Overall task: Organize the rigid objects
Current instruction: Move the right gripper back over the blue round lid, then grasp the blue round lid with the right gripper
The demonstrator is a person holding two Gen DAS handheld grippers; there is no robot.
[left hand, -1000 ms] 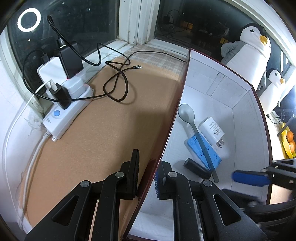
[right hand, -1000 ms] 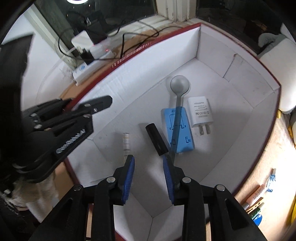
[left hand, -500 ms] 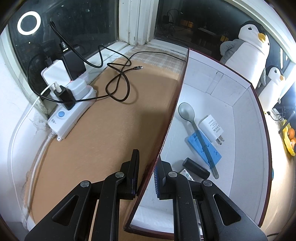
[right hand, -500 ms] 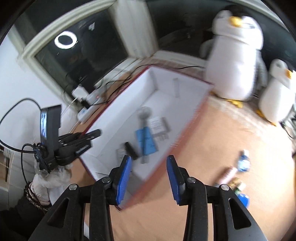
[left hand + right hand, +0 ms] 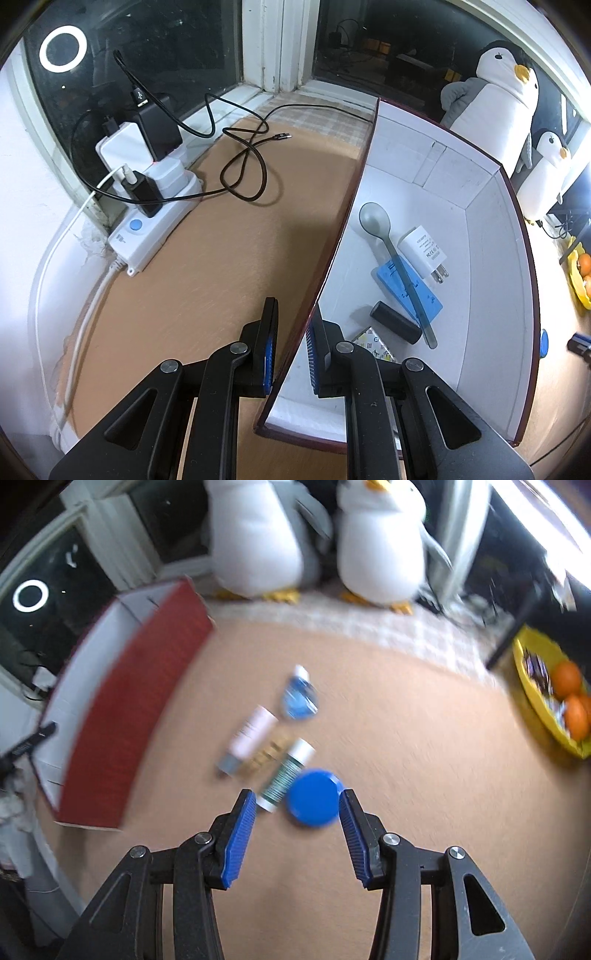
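Observation:
My left gripper (image 5: 291,354) is shut on the near wall of the red box (image 5: 332,251), one finger outside and one inside. Inside the box lie a grey spoon (image 5: 373,218), a white charger (image 5: 423,248), a blue flat block (image 5: 428,301), a black cylinder (image 5: 395,322) and a small patterned packet (image 5: 373,341). My right gripper (image 5: 297,834) is open and empty, just above the table. A blue round lid (image 5: 314,802) lies between its fingertips. A green tube (image 5: 286,773), a pink tube (image 5: 249,738), a gold item (image 5: 267,756) and a blue bottle (image 5: 300,698) lie beyond. The view is blurred.
A white power strip (image 5: 147,225) with chargers and a black cable (image 5: 243,173) sit left of the box by the window. Two penguin plush toys (image 5: 317,535) stand at the back. A yellow bowl (image 5: 532,686) with oranges is at the right.
My right gripper has left the box, swung right over the table and opened wider above the loose items. My left gripper keeps its hold on the box wall.

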